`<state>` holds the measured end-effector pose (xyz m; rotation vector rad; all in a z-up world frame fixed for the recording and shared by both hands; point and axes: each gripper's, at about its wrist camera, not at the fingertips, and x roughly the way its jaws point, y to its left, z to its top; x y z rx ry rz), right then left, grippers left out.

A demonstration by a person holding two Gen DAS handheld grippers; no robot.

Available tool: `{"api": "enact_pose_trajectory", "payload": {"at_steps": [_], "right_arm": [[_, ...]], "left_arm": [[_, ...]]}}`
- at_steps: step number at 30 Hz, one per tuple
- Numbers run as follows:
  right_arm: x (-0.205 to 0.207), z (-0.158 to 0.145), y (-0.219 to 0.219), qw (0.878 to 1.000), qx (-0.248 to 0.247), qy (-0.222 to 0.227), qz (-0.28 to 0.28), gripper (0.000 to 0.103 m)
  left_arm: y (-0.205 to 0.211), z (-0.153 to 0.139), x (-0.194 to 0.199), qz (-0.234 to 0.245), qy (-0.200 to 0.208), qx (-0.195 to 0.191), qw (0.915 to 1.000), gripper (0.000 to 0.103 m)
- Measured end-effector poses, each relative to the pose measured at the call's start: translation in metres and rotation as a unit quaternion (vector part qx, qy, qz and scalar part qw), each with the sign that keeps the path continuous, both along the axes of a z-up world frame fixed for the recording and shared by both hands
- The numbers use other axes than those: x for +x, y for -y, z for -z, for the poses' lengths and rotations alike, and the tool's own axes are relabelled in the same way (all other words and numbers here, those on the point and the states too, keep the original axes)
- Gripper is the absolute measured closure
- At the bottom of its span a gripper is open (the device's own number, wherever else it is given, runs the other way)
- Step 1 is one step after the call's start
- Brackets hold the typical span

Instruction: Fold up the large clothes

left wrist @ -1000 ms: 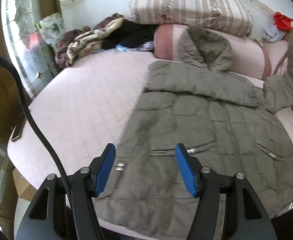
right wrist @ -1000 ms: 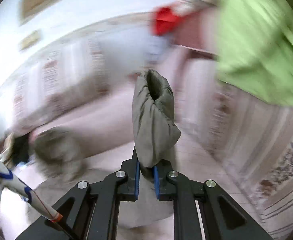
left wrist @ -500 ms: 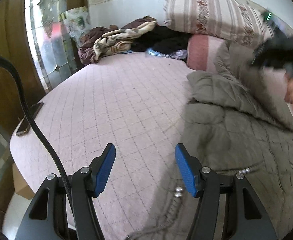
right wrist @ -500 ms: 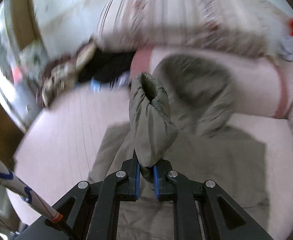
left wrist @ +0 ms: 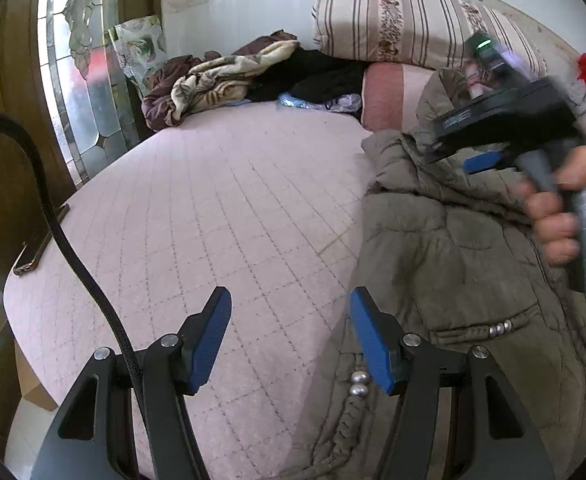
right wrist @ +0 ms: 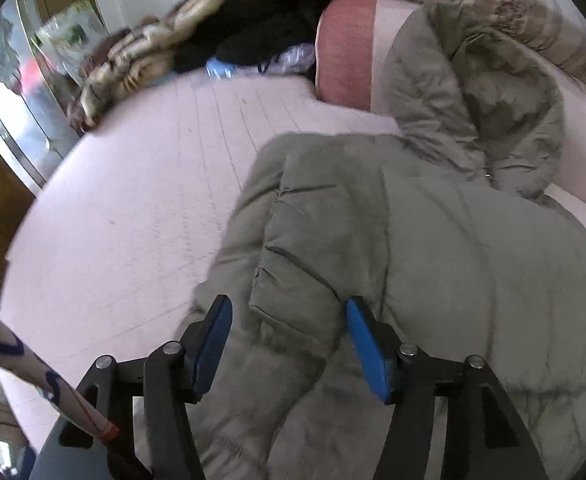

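Left wrist view: left claw (left wrist: 287, 334) wide open, empty, over pink bed (left wrist: 213, 208) beside olive puffer coat (left wrist: 453, 272), clothes heap (left wrist: 229, 76) well clear; right wrist view: right claw (right wrist: 287, 344) has just opened, dropping sleeve (right wrist: 293, 280) folded across coat, hood (right wrist: 493, 92) still unfolded.

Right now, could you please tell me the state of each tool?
Left tool: open, holding nothing, over the bed beside the jacket.
Right tool: open, straddling the jacket sleeve, not gripping.
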<state>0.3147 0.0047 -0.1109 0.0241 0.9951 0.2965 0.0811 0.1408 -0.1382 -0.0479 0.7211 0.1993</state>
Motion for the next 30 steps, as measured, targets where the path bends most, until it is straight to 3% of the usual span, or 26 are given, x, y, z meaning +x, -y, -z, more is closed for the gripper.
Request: {"api": "enact_pose_trajectory", "payload": {"at_steps": [2,6,11,14,19,23,25,27,30], "right_arm": [[-0.022,-0.007,0.021,1.000,0.015,-0.004,0.007,0.038],[-0.078,-0.010,0.077,1.000,-0.001,-0.015,0.019,0.036],[-0.161,-0.009,0.183,0.995,-0.016,-0.019,0.101,0.033],[-0.213,-0.007,0.254,0.983,-0.039,-0.012,0.179,0.027],[-0.280,0.020,0.366,0.951,-0.010,-0.050,0.306,0.021],[-0.300,0.052,0.391,0.945,0.027,-0.081,0.316,0.022],[-0.300,0.067,0.384,0.948,0.042,-0.095,0.300,0.025],[-0.298,0.079,0.376,0.950,0.029,-0.098,0.296,0.037],[-0.291,0.086,0.373,0.949,0.000,-0.095,0.302,0.040]], "left_arm": [[0.000,0.002,-0.001,0.000,-0.006,-0.004,1.0000,0.042],[-0.004,0.007,-0.003,-0.006,-0.022,-0.016,0.9996,0.042],[-0.014,0.019,-0.002,-0.024,-0.051,-0.036,0.9978,0.042],[-0.021,0.028,-0.001,-0.036,-0.074,-0.056,0.9950,0.042],[-0.028,0.043,0.003,-0.030,-0.109,-0.121,0.9861,0.039],[-0.017,0.045,0.002,-0.021,-0.114,-0.114,0.9867,0.041],[-0.012,0.045,0.001,-0.009,-0.119,-0.112,0.9865,0.057],[-0.002,0.045,-0.001,0.006,-0.124,-0.101,0.9872,0.066],[0.016,0.041,-0.008,0.015,-0.120,-0.052,0.9913,0.069]]}}
